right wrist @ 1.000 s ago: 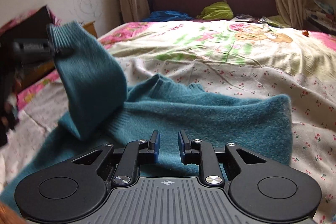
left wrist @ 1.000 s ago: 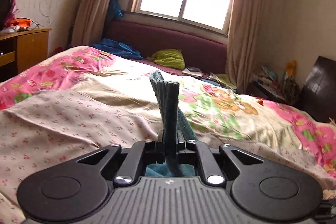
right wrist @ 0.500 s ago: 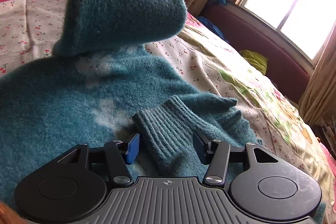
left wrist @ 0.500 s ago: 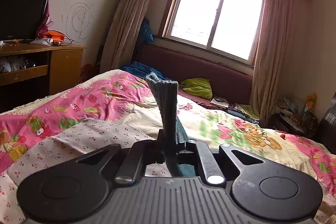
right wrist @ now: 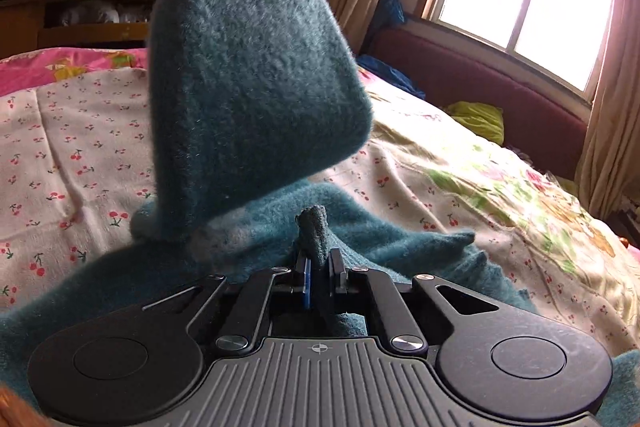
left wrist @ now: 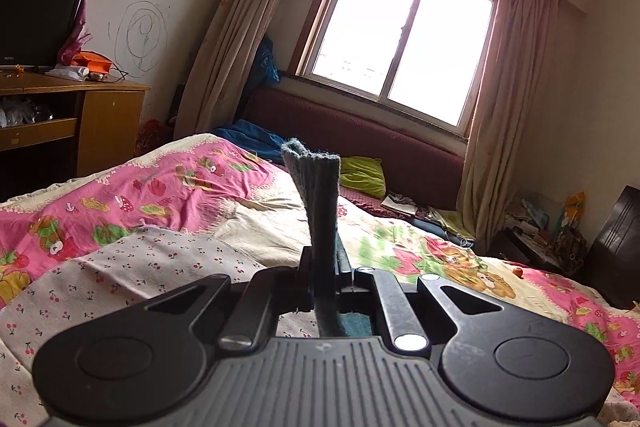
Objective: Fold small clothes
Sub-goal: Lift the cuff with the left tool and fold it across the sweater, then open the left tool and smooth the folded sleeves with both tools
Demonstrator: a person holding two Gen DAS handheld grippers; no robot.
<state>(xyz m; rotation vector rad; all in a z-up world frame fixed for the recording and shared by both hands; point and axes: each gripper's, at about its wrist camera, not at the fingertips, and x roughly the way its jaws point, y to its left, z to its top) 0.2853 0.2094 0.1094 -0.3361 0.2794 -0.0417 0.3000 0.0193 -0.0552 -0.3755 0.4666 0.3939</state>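
Observation:
A small teal knitted sweater [right wrist: 400,247] lies on the bed. My left gripper [left wrist: 325,267] is shut on one ribbed sleeve cuff [left wrist: 316,187], which sticks up between the fingers. That sleeve [right wrist: 248,67] hangs lifted high at the upper left of the right wrist view. My right gripper [right wrist: 319,267] is shut on the other ribbed cuff [right wrist: 314,233], low over the sweater's body. The sweater's lower part is hidden behind the gripper.
The bed [left wrist: 160,259] has a cherry-print sheet and a pink floral quilt [left wrist: 120,199]. A wooden desk with a TV [left wrist: 60,115] stands at the left. A dark red headboard [left wrist: 400,155], a green pillow [left wrist: 364,173] and a window lie beyond.
My right gripper has closed on the ribbed cuff that lay between its open fingers. My left gripper has risen with its sleeve.

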